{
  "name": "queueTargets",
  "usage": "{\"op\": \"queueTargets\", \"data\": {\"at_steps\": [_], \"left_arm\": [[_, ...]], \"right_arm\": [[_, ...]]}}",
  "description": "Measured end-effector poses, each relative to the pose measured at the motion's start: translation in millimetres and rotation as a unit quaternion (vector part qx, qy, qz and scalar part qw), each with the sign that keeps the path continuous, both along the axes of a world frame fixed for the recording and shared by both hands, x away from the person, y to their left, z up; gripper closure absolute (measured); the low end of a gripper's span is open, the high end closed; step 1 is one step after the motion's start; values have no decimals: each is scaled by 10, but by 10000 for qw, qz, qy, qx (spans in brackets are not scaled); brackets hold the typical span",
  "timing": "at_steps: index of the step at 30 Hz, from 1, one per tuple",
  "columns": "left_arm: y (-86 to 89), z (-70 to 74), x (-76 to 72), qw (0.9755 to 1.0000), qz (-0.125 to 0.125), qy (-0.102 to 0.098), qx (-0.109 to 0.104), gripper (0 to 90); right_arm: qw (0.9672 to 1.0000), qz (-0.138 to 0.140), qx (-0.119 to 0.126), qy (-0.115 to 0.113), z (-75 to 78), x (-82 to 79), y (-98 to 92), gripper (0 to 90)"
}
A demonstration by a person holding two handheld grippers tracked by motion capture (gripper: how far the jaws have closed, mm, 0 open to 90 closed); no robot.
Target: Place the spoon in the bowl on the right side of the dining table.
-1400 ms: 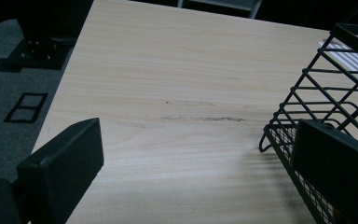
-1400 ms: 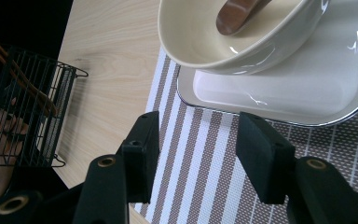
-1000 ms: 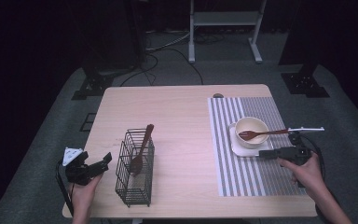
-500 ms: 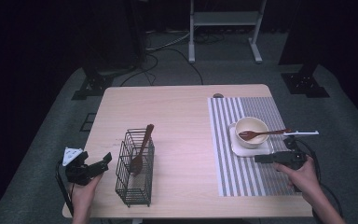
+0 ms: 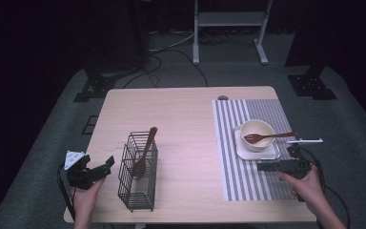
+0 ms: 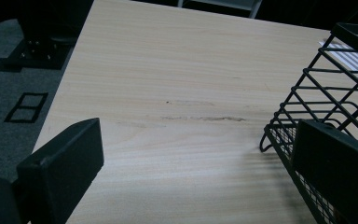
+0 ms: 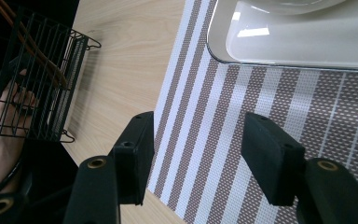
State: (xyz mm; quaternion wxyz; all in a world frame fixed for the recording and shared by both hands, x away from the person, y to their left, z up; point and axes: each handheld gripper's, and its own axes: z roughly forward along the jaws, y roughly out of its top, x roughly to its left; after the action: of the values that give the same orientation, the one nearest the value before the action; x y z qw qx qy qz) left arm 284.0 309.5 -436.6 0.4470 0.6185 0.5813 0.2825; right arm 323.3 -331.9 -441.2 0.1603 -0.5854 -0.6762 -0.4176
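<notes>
Item: right claw (image 5: 267, 166), jaws just widening and gripping nothing, hovering over striped mat (image 5: 248, 183) just nearside of bowl (image 5: 257, 133), whose spoon (image 5: 268, 137) is lying handle-rightward across the rim, nearer this hand.

High view above the table (image 5: 181, 114), gripper views close and low (wire basket (image 5: 138, 176) shared).

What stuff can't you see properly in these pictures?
- Bowl, high view: too small to tell whether anything besides the spoon is inside it.
- Tray, right gripper view: the top edge cuts it off, and the bowl with it.
- Wire basket, left gripper view: the right edge and the black jaw in front hide most of it.
- Small dark thing at the table's far edge, high view: too small to name.
</notes>
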Motion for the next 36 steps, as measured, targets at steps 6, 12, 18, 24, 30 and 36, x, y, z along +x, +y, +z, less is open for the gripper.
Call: {"op": "queueTargets", "data": {"at_steps": [6, 12, 18, 24, 30, 36], "left_arm": [[4, 1, -1, 10000, 8, -7, -8, 16], [8, 0, -1, 10000, 19, -4, -17, 16], [8, -2, 0, 10000, 15, -3, -19, 16], [7, -1, -2, 10000, 12, -2, -7, 16], [7, -2, -1, 10000, 18, -6, -15, 16], [10, 1, -3, 10000, 21, -4, -7, 16]], "right_arm": [[10000, 12, 25, -65, 10, -49, 27, 422], [9999, 81, -2, -114, 3, -107, 80, 420], [9997, 175, -20, -151, -3, -169, 131, 417], [9996, 222, -79, -163, -17, -213, 160, 415], [9995, 242, -141, -161, -35, -261, 177, 415], [9994, 273, -129, -190, -38, -294, 198, 413]]}}
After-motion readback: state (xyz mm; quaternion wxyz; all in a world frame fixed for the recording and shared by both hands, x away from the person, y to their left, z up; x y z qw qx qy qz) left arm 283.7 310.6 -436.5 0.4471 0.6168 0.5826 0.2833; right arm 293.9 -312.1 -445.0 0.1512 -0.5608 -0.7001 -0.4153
